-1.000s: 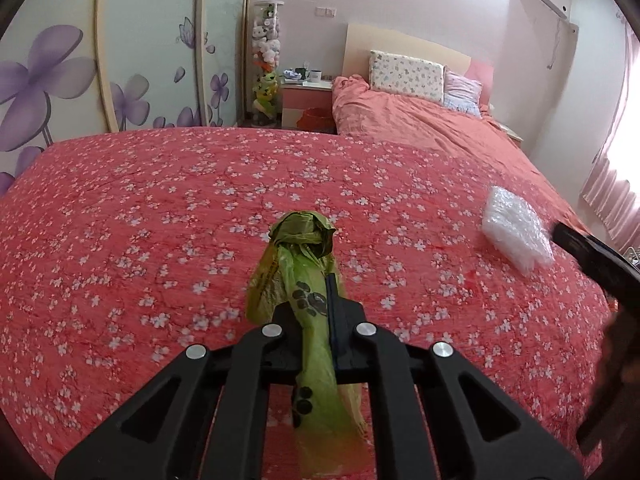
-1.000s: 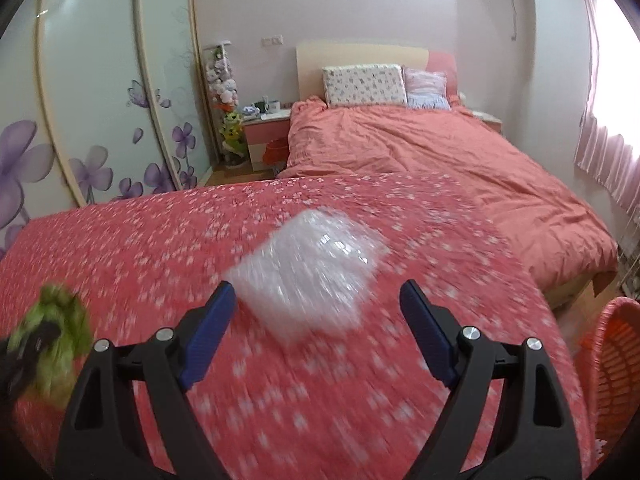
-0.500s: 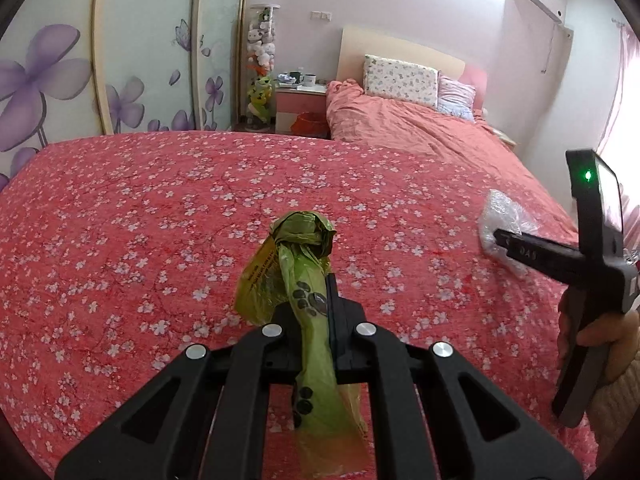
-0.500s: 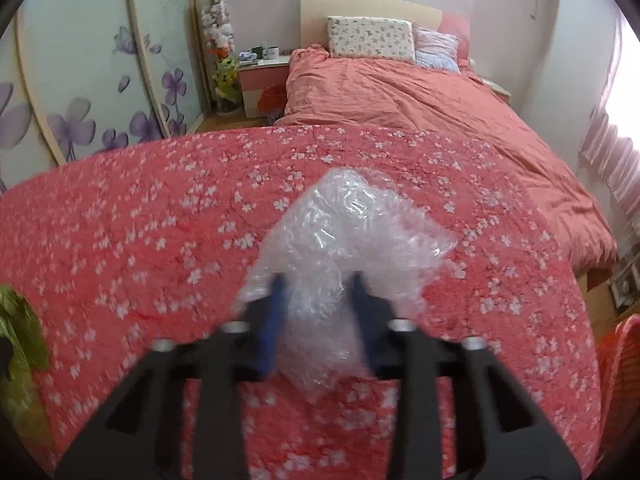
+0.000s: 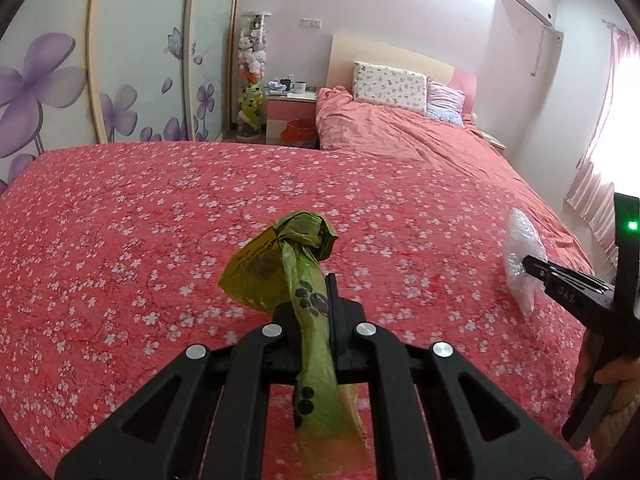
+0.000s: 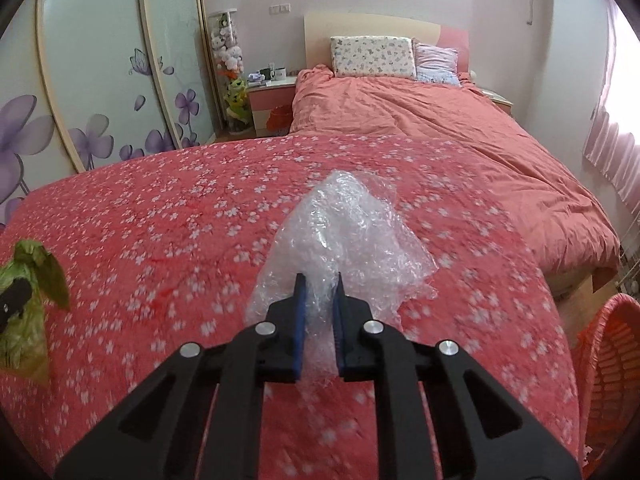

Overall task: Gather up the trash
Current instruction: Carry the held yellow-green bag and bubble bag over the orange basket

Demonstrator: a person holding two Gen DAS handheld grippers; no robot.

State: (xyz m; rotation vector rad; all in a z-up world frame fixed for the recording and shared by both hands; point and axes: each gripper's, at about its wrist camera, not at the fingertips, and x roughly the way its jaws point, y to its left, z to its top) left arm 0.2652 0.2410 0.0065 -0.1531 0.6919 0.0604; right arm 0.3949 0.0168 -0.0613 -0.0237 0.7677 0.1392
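Holding two pieces of trash at once, one per claw, above the red flowered bedspread (image 5: 120,240). My left claw (image 5: 314,312) is clamped on a green plastic bag (image 5: 296,264): thin film, printed with dark paw marks, knotted into a tight lump at the top and trailing limp below the jaws. My right claw (image 6: 318,296) has just been closing, and its blue pads (image 6: 299,312) now pinch a crumpled sheet of bubble wrap (image 6: 344,236) by its lower edge. In the left view the wrap (image 5: 520,256) hangs from the right claw's tip (image 5: 532,266), and I cannot tell whether its lower edge is clear of the cover.

Step in hand, as I judge it: pickup is done for both items; disposal is not yet done.

Next move calls for carrying both loads to a bin. An orange woven basket (image 6: 612,380) stands on the floor past the right-hand corner of the bedspread, close to my right claw; it looks the likely target, though I cannot confirm it is the bin.

Material notes: the wrap is clear, light, springy and bulky, gripped only at a thin bunched fold, so it may slip out if I swing quickly. The bag film is slick but well nipped near its knot. The bedspread is soft quilted cloth and would offer no firm backing for a re-grip.
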